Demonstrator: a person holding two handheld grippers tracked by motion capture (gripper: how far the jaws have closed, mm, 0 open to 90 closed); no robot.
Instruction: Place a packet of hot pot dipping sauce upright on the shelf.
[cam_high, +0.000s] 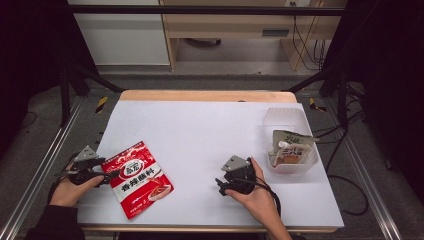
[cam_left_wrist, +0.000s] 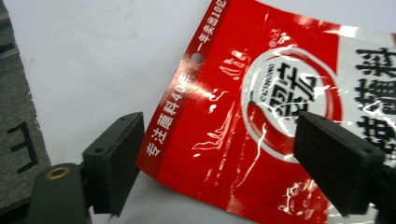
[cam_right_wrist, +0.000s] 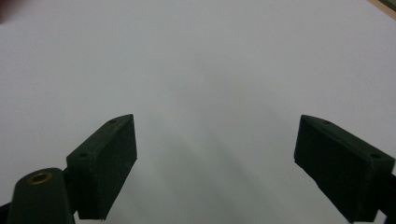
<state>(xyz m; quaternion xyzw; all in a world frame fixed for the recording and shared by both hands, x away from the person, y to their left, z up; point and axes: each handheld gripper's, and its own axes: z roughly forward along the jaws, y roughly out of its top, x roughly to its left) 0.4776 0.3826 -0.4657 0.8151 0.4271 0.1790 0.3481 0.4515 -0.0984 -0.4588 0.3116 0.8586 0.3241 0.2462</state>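
Note:
A red seasoning pouch (cam_high: 142, 179) with white lettering lies flat on the white table sheet (cam_high: 210, 130) at the front left. My left gripper (cam_high: 107, 177) is at the pouch's left edge, held by a hand. In the left gripper view its jaws stand apart, and a corner of the pouch (cam_left_wrist: 261, 107) lies between them, with the pads (cam_left_wrist: 116, 163) clear of it. My right gripper (cam_high: 220, 186) rests in a hand near the front centre. Its jaws are open over bare white sheet (cam_right_wrist: 215, 158), with nothing between them.
A clear plastic container (cam_high: 287, 112) stands at the table's right side with a pale spouted pouch (cam_high: 289, 150) inside. A wooden strip (cam_high: 205, 95) runs along the table's far edge. Dark frame posts and cables flank both sides.

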